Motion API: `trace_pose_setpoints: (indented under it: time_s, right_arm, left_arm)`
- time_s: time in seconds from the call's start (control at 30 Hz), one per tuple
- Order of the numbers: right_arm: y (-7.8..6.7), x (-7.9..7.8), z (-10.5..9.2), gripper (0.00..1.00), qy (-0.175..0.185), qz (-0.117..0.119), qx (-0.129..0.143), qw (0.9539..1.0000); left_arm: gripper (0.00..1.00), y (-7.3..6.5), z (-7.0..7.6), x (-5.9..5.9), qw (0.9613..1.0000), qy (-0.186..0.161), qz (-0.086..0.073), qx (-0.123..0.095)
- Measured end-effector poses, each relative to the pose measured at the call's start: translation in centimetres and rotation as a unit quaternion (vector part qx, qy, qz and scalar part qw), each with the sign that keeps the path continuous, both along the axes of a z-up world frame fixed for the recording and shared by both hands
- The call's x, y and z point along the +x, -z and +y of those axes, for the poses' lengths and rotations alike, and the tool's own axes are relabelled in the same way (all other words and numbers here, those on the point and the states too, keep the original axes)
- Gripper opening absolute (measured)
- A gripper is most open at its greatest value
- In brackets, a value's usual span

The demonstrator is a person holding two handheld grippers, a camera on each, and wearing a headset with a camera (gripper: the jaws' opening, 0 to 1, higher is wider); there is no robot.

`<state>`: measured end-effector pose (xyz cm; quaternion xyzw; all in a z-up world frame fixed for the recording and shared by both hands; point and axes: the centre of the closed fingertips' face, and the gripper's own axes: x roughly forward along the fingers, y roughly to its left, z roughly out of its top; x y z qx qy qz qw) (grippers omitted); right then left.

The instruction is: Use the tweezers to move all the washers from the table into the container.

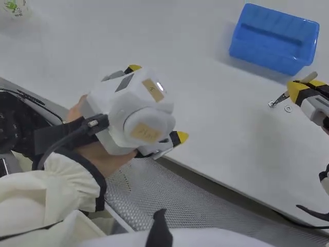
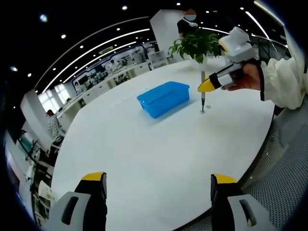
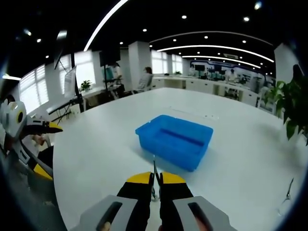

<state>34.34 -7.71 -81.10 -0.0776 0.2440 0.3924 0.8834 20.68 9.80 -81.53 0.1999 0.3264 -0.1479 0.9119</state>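
**Near the desk's front edge: tweezers down beside a washer**

Closest to the person, the left tongs (image 2: 159, 179) hang over the near edge of the desk (image 1: 205, 123), spread wide and holding nothing. Further out on the right, the right tongs (image 3: 155, 179) are pinched narrow on the tweezers (image 2: 202, 96), gripping them by the upper part. The tweezers' long axis runs steeply down from the tongs, with the tips on or just above the desk.

A small washer (image 1: 288, 108) lies flat just beside those tips. Whether a second one sits at the very tip is too small to tell. It looks like a thin, hard, light metal ring, likely to slide on the smooth surface or flick away. Taking it across the rim, with one tip through the hole, should hold better than squeezing its outer edge.

Beyond it stands the blue container (image 1: 275, 37), open side up and apart from the washer.
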Motion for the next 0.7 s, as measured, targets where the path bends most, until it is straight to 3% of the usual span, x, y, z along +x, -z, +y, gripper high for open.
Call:
trace_pose_setpoints:
  time_s: [0.4,0.7]
  right_arm:
    - [-0.32,-0.11,0.19,0.00,0.005,-0.002,-0.006,1.0000]
    - [-0.43,0.45,-0.05,0.00,0.023,0.021,0.005,0.9995]
  left_arm:
    - [0.91,0.09,-0.07,-0.02,1.0000,0.003,0.001,0.002]
    - [0.91,0.09,-0.16,-0.09,1.0000,0.005,0.001,0.003]
